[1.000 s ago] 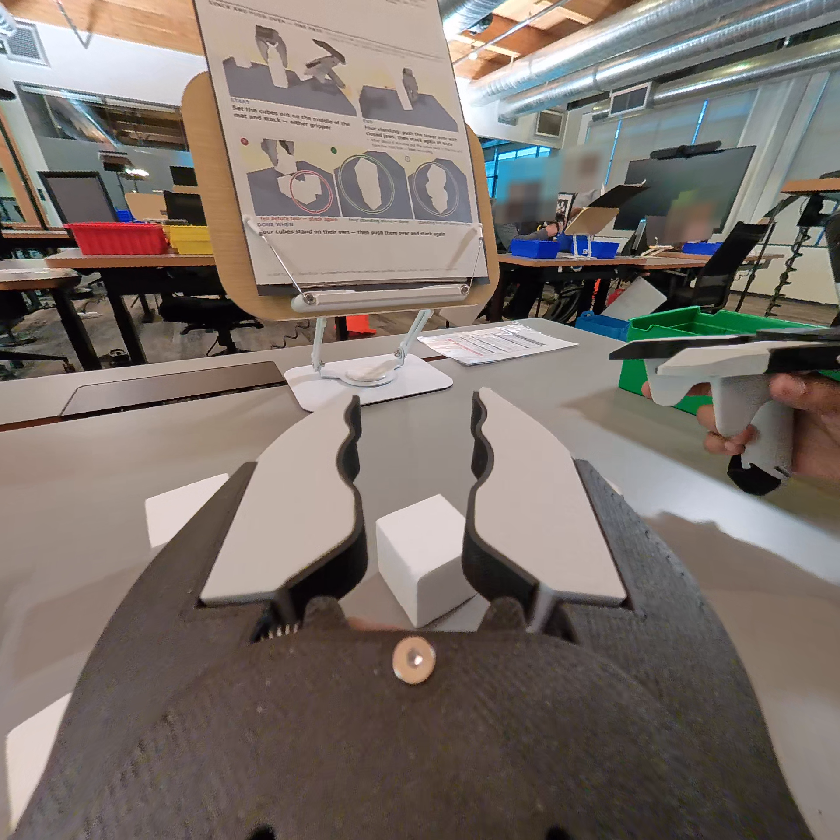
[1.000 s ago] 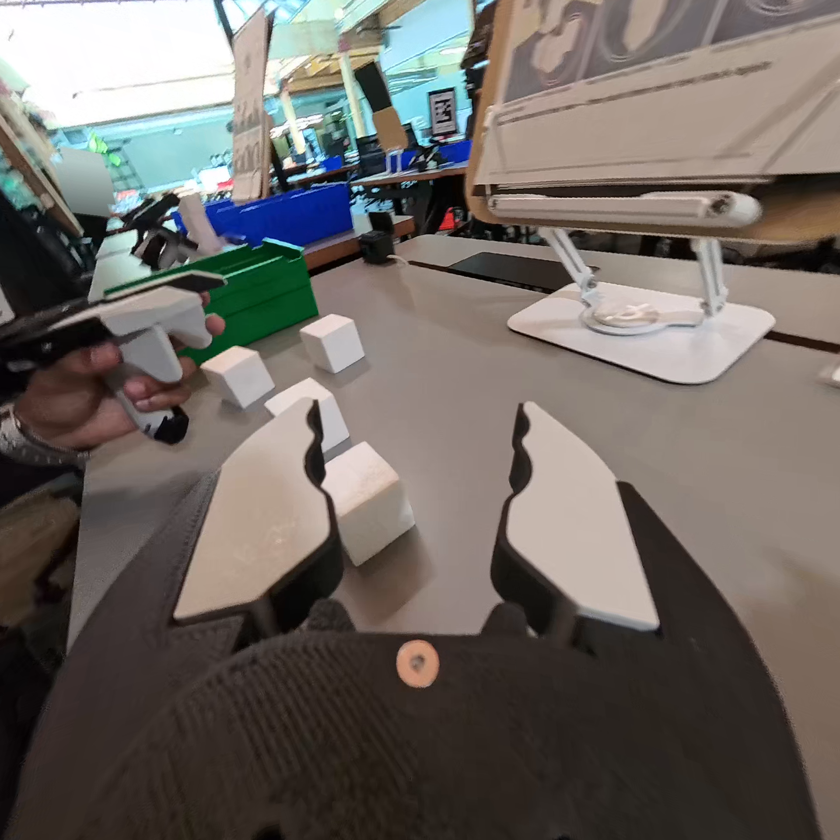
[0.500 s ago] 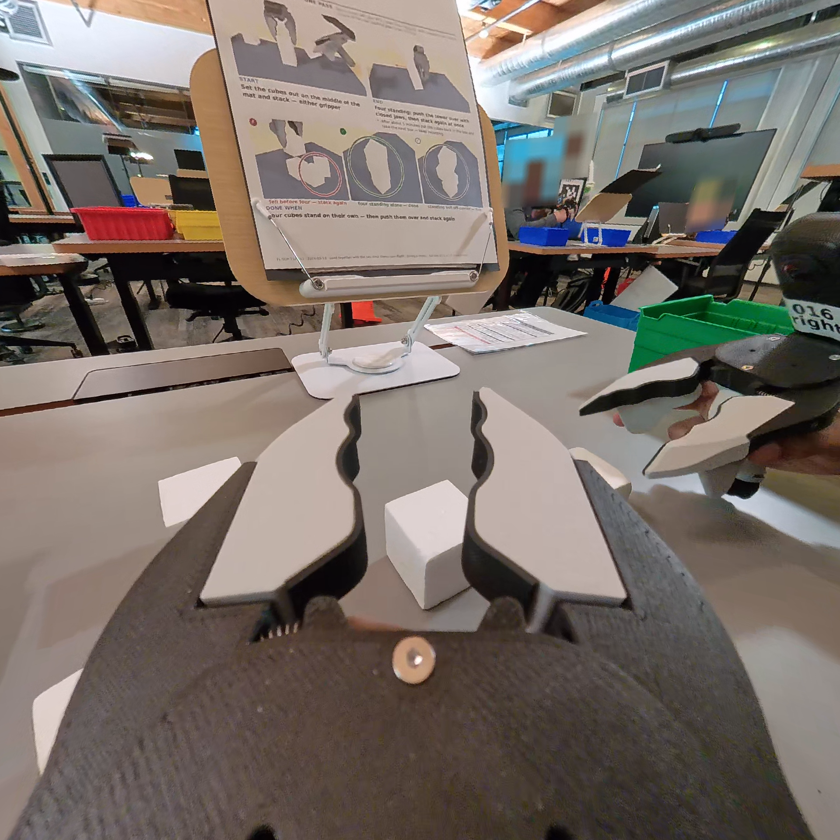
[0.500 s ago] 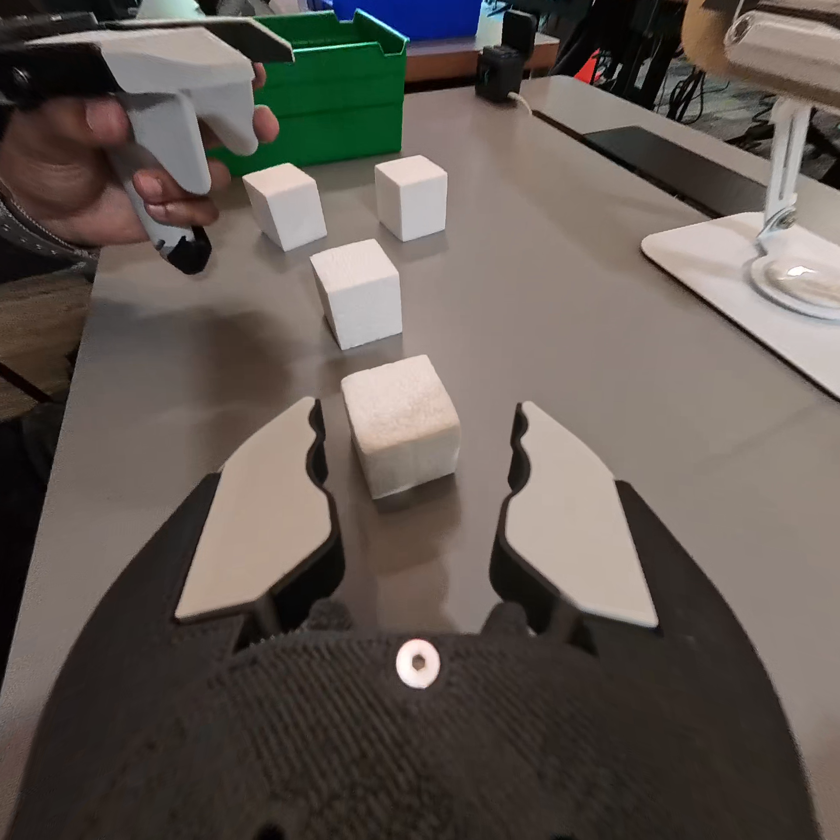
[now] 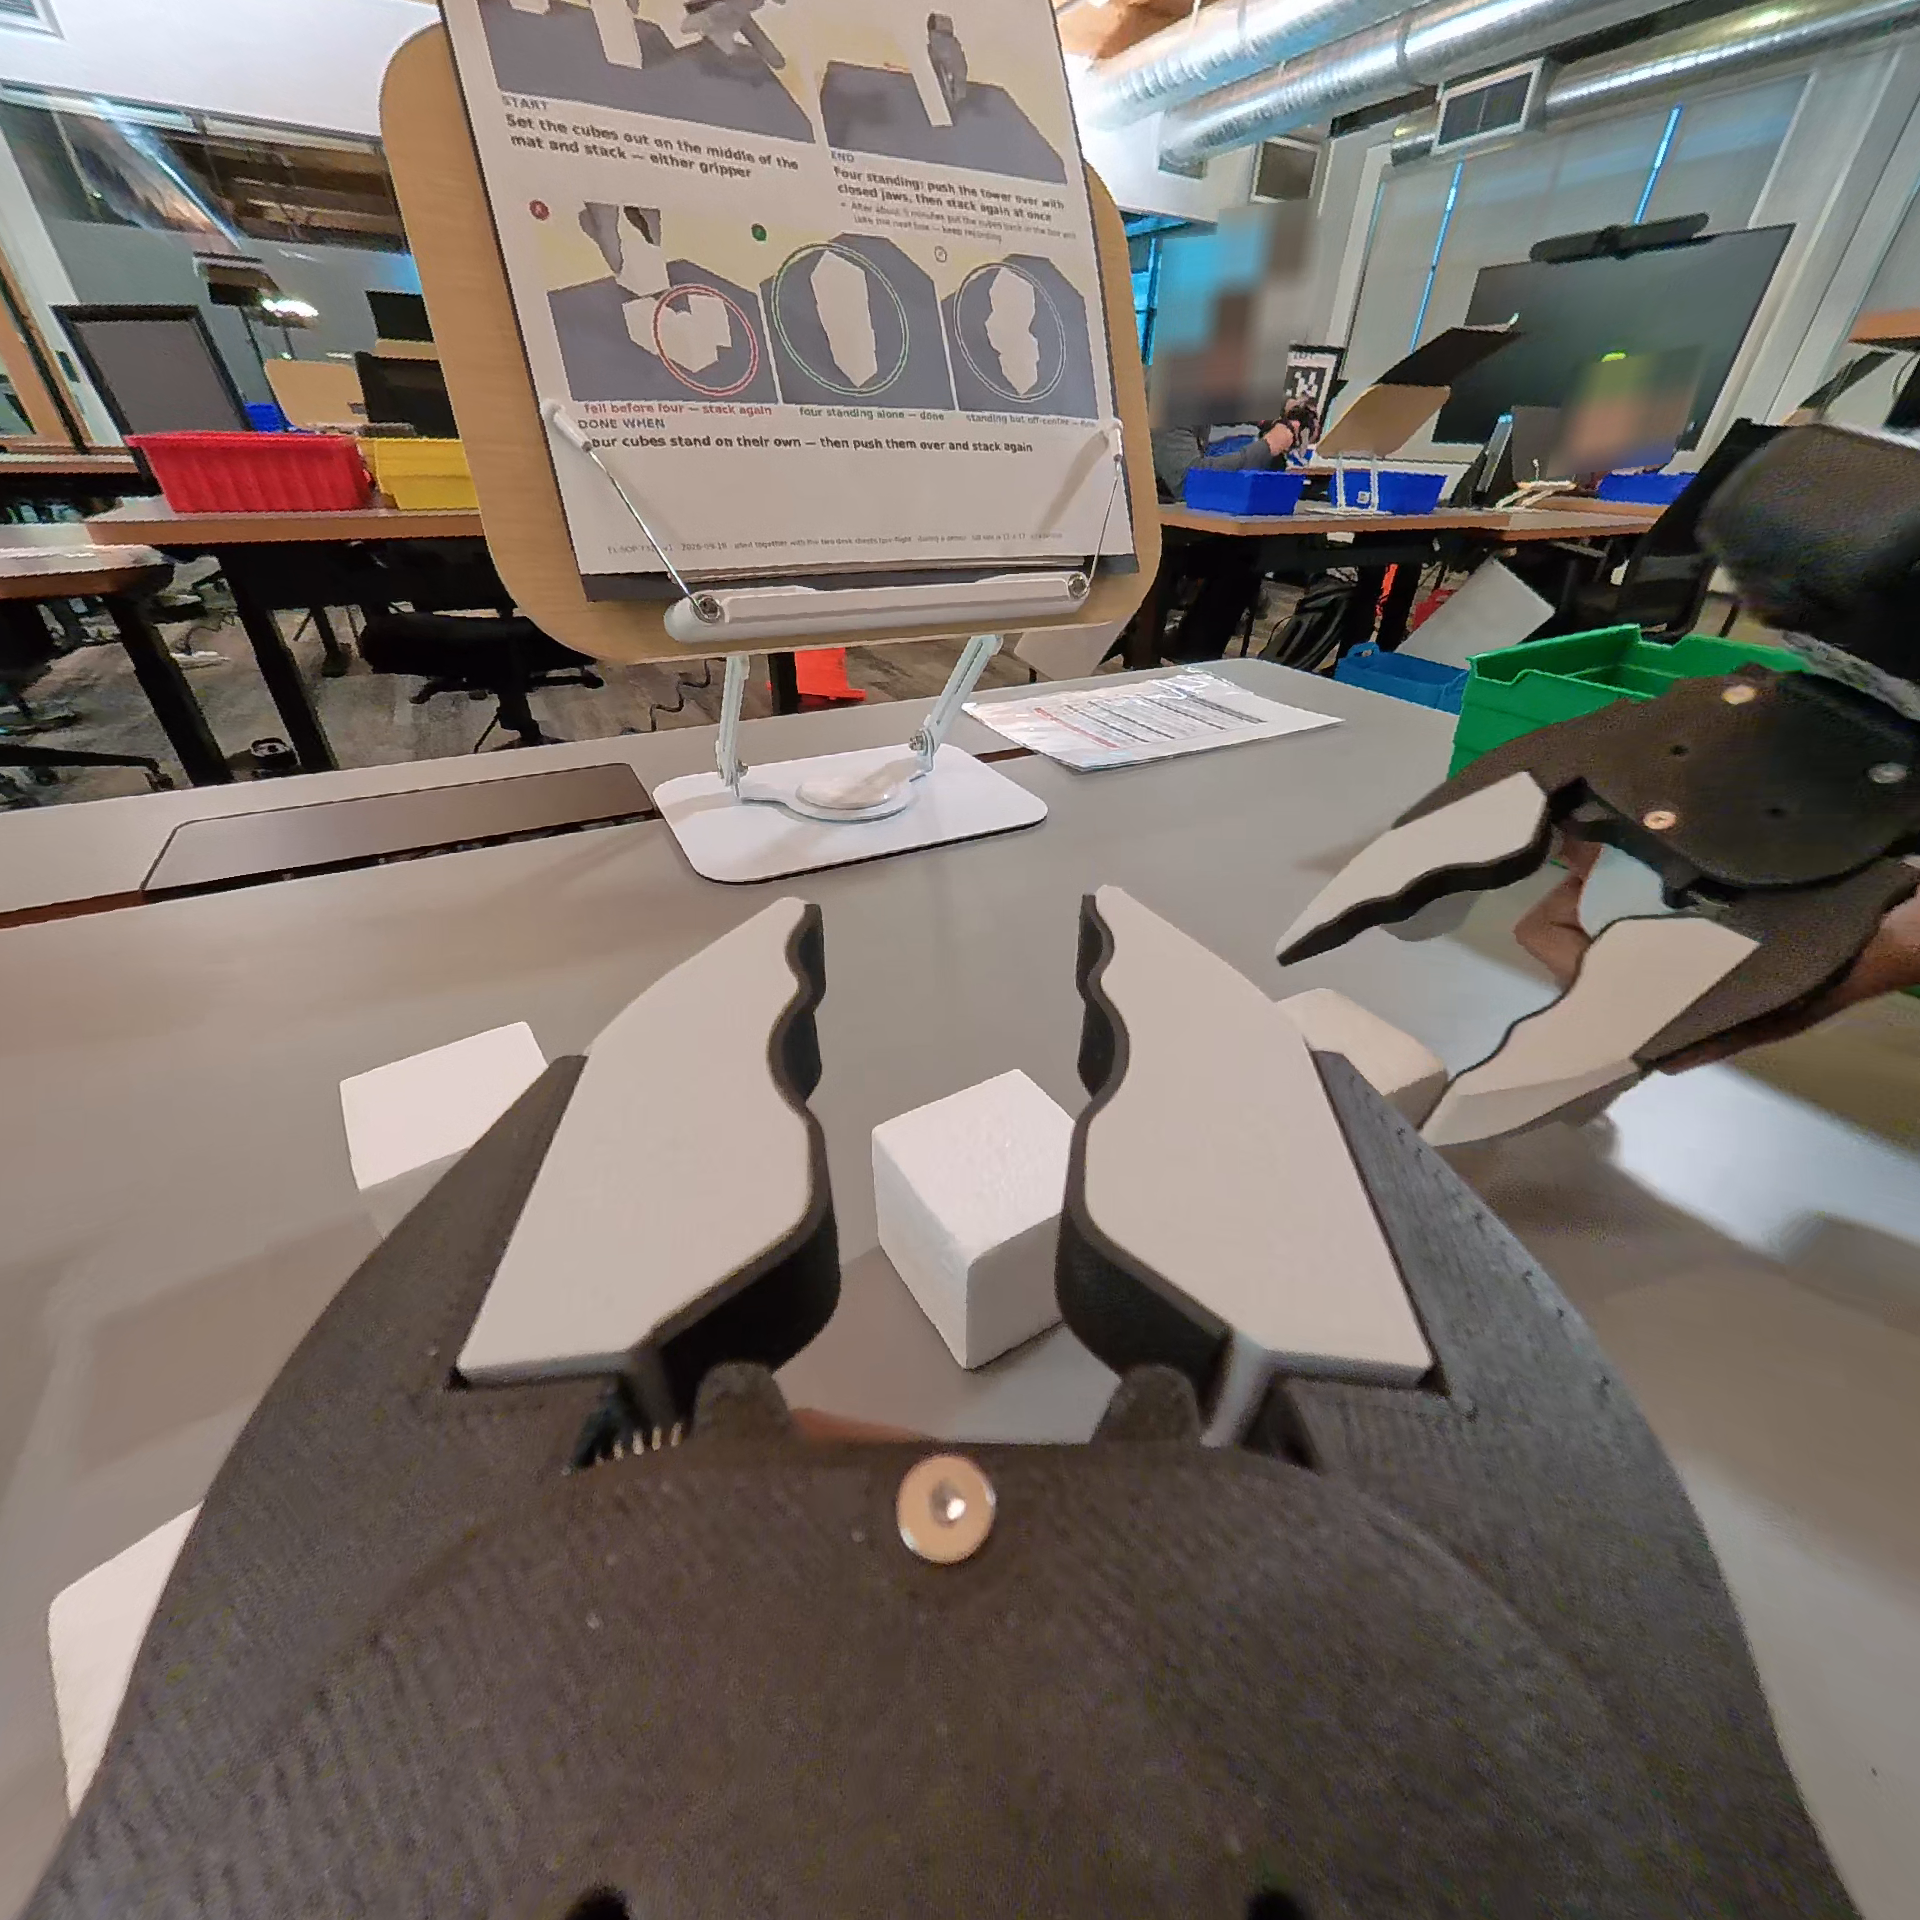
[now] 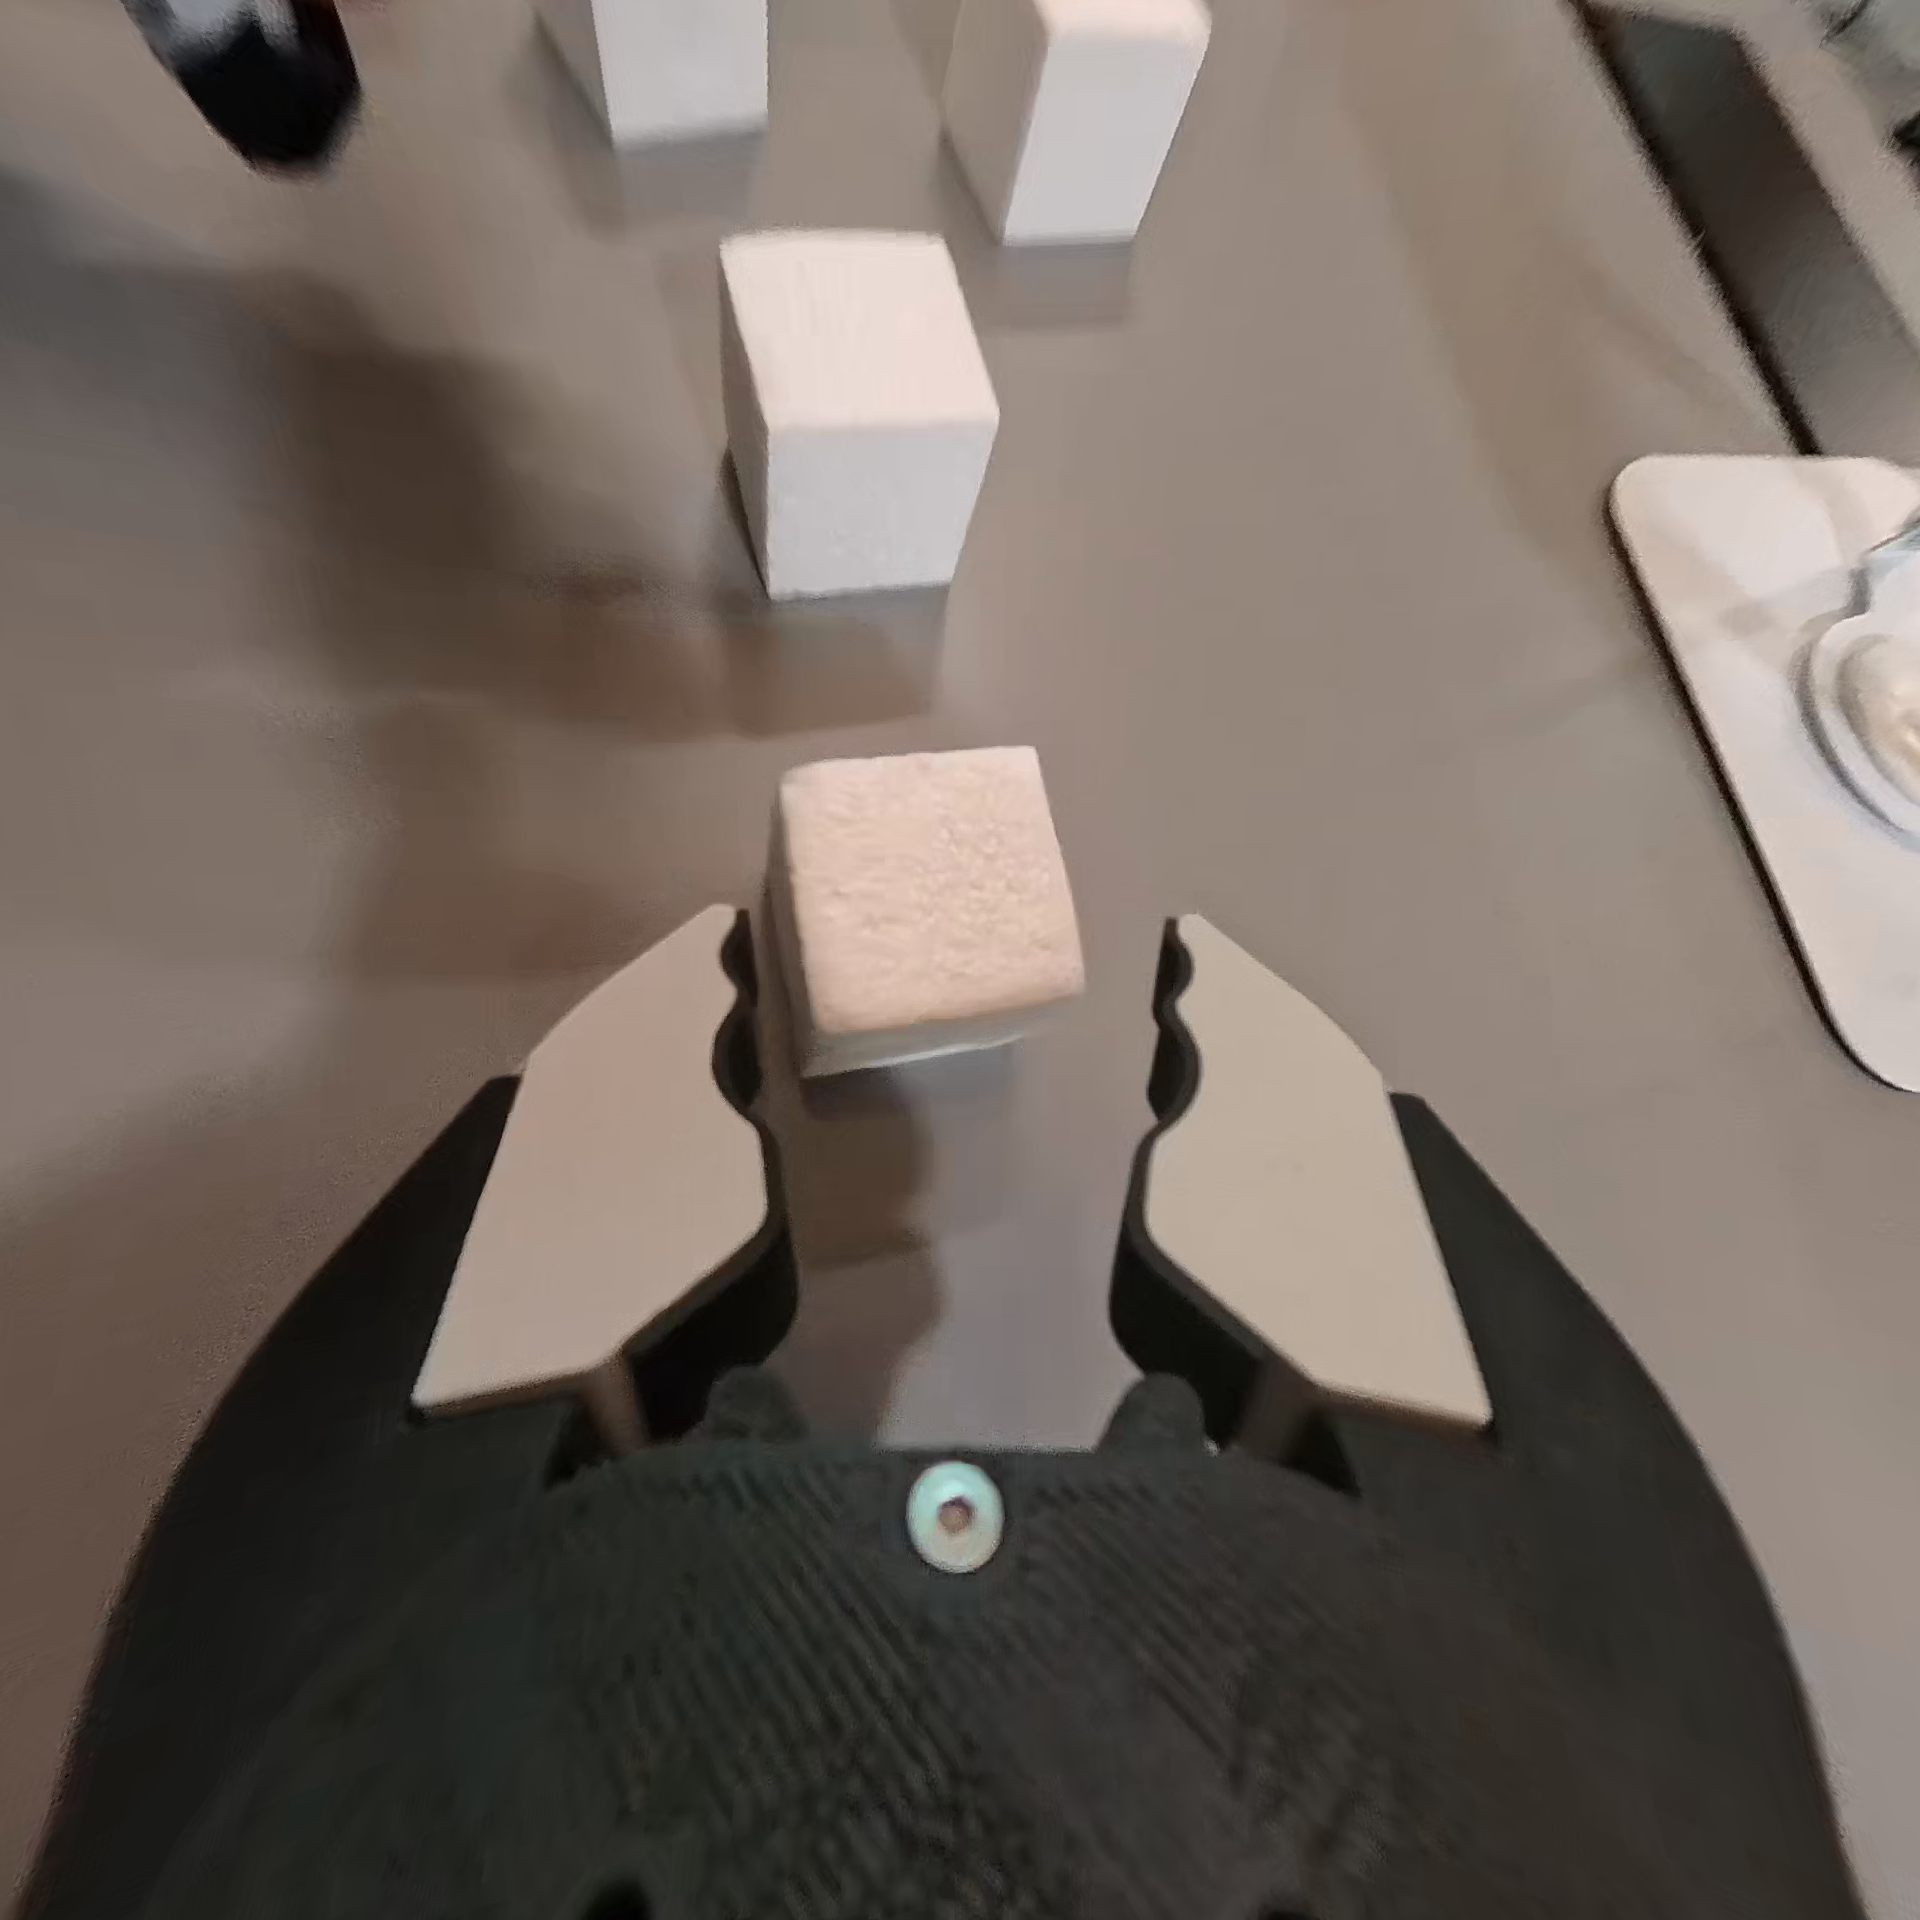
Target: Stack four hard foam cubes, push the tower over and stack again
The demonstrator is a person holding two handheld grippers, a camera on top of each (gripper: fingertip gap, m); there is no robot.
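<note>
**Stack not yet started: all cubes single on tabletop**

No cube rests on another. The right tool (image 6: pixel 951 935), jaws spread, points down at the nearest cube (image 6: pixel 925 894), which sits at its fingertips, ungripped. The left tool (image 5: pixel 951 925), also spread, straddles another cube (image 5: pixel 971 1210) on the tabletop (image 5: pixel 260 987). All four placements and the push-over remain.

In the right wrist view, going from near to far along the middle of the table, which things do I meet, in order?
Right gripper, open → nearest foam cube, just at its fingertips → second foam cube, standing apart → two far foam cubes, side by side, cut by the top edge: left one, right one.
</note>
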